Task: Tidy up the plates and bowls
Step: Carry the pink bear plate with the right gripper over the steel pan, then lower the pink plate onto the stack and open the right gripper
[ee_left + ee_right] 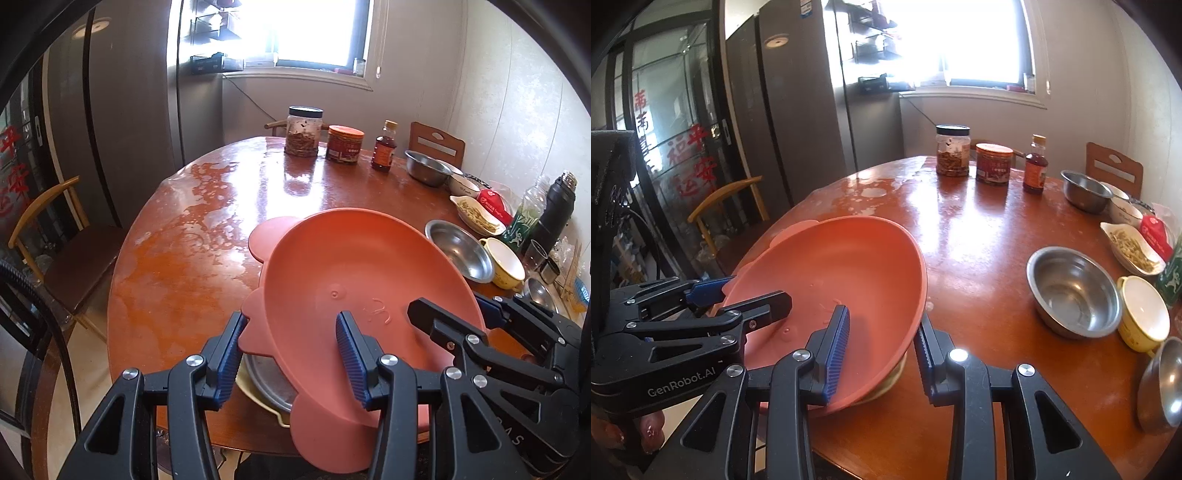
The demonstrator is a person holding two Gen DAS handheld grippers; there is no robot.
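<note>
The pink bowl (351,273), a wide shallow basin with scalloped tabs on its rim, hangs tilted over the near edge of the round wooden desk (207,236), gripped from both sides. The left tongs (291,354) are clamped on its near-left rim, one blue ribbed pad inside the basin and the other against the outside by the tabs. The right tongs (881,343) are clamped on the opposite rim in the same way, one pad inside and one outside. Directly under the pink bowl, a metal plate (269,384) sits on top of a pale yellow dish (282,419) at the desk's edge; whether the bowl touches them I cannot tell. To the right, well apart from the bowl, a steel bowl (1075,291) stands upright with a yellow-and-white cup (1143,314) just beside it, and a second steel bowl (1084,190) stands farther back. A white dish of pale food (1132,247) lies between them near the desk's right edge. At the far side stand a clear jar (953,151), a red tin (993,164) and a small brown bottle (1036,166) in a row. A wooden chair (727,206) stands left of the desk.
</note>
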